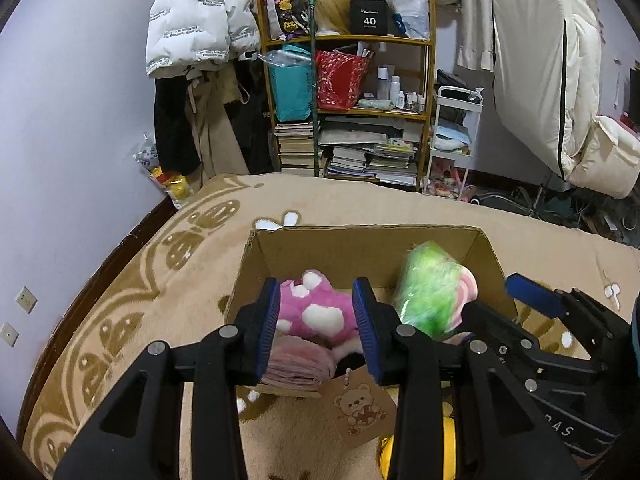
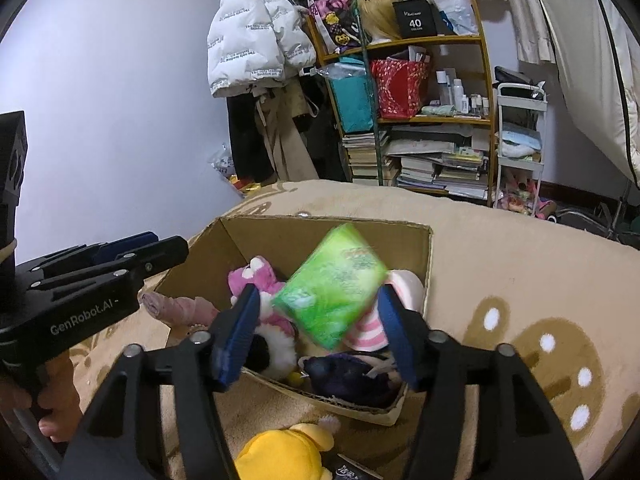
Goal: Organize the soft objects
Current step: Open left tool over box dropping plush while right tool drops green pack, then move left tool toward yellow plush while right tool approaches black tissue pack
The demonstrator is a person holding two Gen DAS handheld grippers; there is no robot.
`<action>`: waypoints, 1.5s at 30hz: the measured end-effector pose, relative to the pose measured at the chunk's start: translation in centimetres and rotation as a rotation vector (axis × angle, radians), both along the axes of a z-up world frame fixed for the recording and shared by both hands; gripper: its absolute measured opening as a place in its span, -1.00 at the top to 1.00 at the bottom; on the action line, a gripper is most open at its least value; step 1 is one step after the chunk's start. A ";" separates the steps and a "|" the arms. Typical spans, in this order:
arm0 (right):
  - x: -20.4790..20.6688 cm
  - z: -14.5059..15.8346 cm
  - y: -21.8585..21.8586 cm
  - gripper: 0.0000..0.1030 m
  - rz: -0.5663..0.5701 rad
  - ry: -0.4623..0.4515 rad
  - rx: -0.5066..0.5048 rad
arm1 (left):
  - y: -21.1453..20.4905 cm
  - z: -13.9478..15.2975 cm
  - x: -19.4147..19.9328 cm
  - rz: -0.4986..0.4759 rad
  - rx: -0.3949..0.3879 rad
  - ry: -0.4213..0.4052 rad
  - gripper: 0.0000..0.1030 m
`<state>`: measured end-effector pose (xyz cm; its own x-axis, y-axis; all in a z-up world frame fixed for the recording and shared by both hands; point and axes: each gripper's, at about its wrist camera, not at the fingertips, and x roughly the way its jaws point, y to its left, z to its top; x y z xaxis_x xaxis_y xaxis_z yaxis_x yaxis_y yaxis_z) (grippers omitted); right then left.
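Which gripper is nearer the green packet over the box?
Right. The right gripper has the blurred green packet between its open fingers, apparently not gripped. The left gripper is open beside it, over the pink plush.

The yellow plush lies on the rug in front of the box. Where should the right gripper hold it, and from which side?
Probably from above, on the rounded yellow body of the yellow plush, jaws either side of it. It lies low on the rug just before the box, under the open right gripper; its lower part is out of view.

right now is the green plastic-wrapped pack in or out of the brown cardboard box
Not settled in. The green plastic-wrapped pack is blurred and tilted above the toys, over the brown cardboard box, between the right gripper's open jaws.
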<state>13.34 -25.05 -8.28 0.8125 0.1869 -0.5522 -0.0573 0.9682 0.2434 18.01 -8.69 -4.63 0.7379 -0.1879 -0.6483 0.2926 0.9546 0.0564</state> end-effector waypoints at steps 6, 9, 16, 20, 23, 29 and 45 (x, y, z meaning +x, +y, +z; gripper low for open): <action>-0.7 0.9 -0.3 -0.56 -0.021 -0.012 0.004 | 0.5 0.7 -1.3 0.013 0.018 -0.022 -0.04; -1.3 1.6 -0.4 -0.63 -0.036 -0.020 -0.001 | 0.7 1.3 -2.0 0.013 0.016 -0.023 -0.09; -2.9 2.8 -0.6 -0.79 -0.061 -0.009 -0.008 | 1.2 2.5 -4.1 0.022 0.007 -0.035 -0.48; -3.8 3.4 -0.7 -0.83 -0.070 0.001 -0.018 | 1.5 3.2 -5.4 0.018 0.007 -0.046 -0.60; -4.7 3.8 -0.5 -0.97 -0.074 -0.002 -0.024 | 1.6 3.6 -6.5 0.013 0.010 -0.056 -0.72; -6.3 4.5 0.0 -0.99 -0.079 -0.006 -0.049 | 2.1 4.1 -8.5 0.013 0.014 -0.067 -0.81; -9.7 4.9 -0.4 -1.00 -0.118 0.028 -0.026 | 2.9 3.7 -11.5 -0.002 0.023 0.007 -0.84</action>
<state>3.63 -25.48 -3.40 0.8120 0.0762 -0.5787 0.0637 0.9739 0.2178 6.46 -5.78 -0.94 0.7327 -0.1745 -0.6578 0.2951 0.9525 0.0759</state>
